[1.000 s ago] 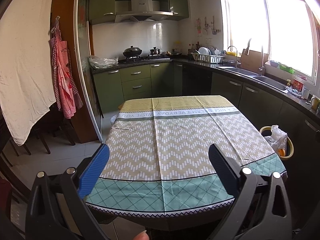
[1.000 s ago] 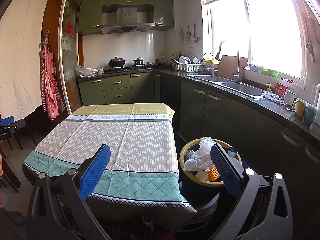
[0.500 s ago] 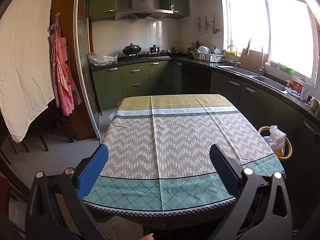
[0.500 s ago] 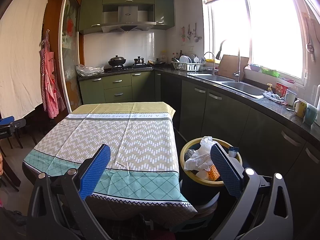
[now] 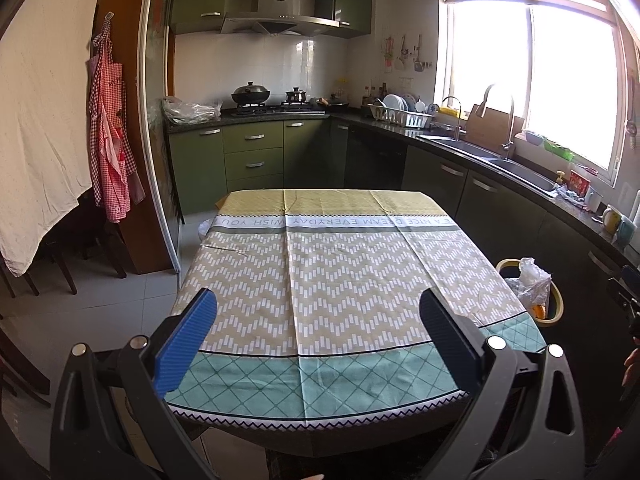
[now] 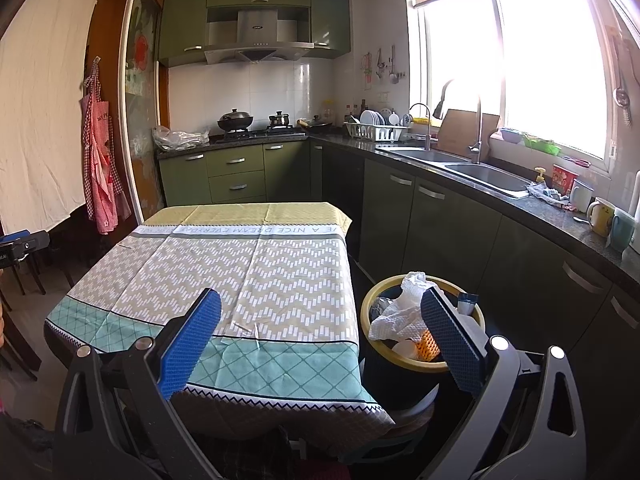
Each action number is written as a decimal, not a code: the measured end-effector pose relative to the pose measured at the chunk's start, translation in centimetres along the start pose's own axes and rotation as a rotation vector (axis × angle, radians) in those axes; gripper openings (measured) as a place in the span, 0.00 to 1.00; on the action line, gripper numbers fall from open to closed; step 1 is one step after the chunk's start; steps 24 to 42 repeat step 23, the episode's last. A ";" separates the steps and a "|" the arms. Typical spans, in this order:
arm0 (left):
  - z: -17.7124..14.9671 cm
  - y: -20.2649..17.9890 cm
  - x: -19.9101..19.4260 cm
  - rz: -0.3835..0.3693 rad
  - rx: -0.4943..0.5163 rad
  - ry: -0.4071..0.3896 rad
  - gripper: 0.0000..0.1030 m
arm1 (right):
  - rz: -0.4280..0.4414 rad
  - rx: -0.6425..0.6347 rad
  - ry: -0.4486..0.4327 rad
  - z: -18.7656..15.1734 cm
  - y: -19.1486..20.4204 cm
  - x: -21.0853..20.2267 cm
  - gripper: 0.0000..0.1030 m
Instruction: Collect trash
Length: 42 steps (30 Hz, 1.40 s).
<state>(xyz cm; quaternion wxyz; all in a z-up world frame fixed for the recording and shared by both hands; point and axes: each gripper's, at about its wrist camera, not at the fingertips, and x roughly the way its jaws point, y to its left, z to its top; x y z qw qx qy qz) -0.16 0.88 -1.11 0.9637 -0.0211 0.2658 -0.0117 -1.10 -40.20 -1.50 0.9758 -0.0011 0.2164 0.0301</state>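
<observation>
left gripper (image 5: pixel 318 322): yours, blue pads spread wide, holding nothing, hanging over the near edge of the table (image 5: pixel 340 280) with the chevron-and-teal patterned cloth.
right gripper (image 6: pixel 320 324): also spread and empty; left pad over the table's near right corner, right pad in front of the bin.
table edges: cloth top bare in both views; near edge just ahead of your left gripper, right edge drops off beside the bin.
open room: pale tiled floor (image 5: pixel 100 300) left of the table is free up to the dark chairs; on the right only a narrow aisle between the table and the dark green cabinets (image 6: pixel 460 232).
change: left view has crept slightly forward over the last second; the right view is nearly unchanged; both grippers stay spread.
bin: round black trash bin with yellow rim (image 6: pixel 370 308) stands on the floor, just beside the table's right corner.
contents: crumpled white paper (image 6: pixel 402 312) on top, orange netted piece (image 6: pixel 426 346) below it, a dark blue carton edge at the far rim.
</observation>
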 end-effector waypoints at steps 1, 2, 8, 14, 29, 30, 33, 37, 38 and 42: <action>0.0 0.0 0.0 -0.005 0.001 0.000 0.94 | 0.001 -0.001 0.000 0.0 0.0 0.0 0.96; -0.1 -0.2 -0.2 0.000 0.010 -0.009 0.94 | 0.001 -0.002 0.000 0.0 0.0 0.0 0.96; -0.1 -1.1 -1.3 0.033 0.064 -0.063 0.94 | 0.005 -0.006 0.002 0.0 0.1 0.1 0.96; 0.2 -1.5 -2.3 0.043 0.096 -0.105 0.94 | 0.008 -0.009 0.001 0.0 0.0 0.1 0.96; 0.3 -0.5 -1.9 0.089 0.062 -0.079 0.94 | 0.010 -0.011 0.000 0.1 0.0 0.2 0.96; 0.3 -0.5 -1.9 0.089 0.062 -0.079 0.94 | 0.010 -0.011 0.000 0.1 0.0 0.2 0.96; 0.3 -0.5 -1.9 0.089 0.062 -0.079 0.94 | 0.010 -0.011 0.000 0.1 0.0 0.2 0.96; 0.3 -0.5 -1.9 0.089 0.062 -0.079 0.94 | 0.010 -0.011 0.000 0.1 0.0 0.2 0.96; 0.3 -0.5 -1.9 0.089 0.062 -0.079 0.94 | 0.010 -0.011 0.000 0.1 0.0 0.2 0.96; 0.3 -0.5 -1.9 0.089 0.062 -0.079 0.94 | 0.010 -0.011 0.000 0.1 0.0 0.2 0.96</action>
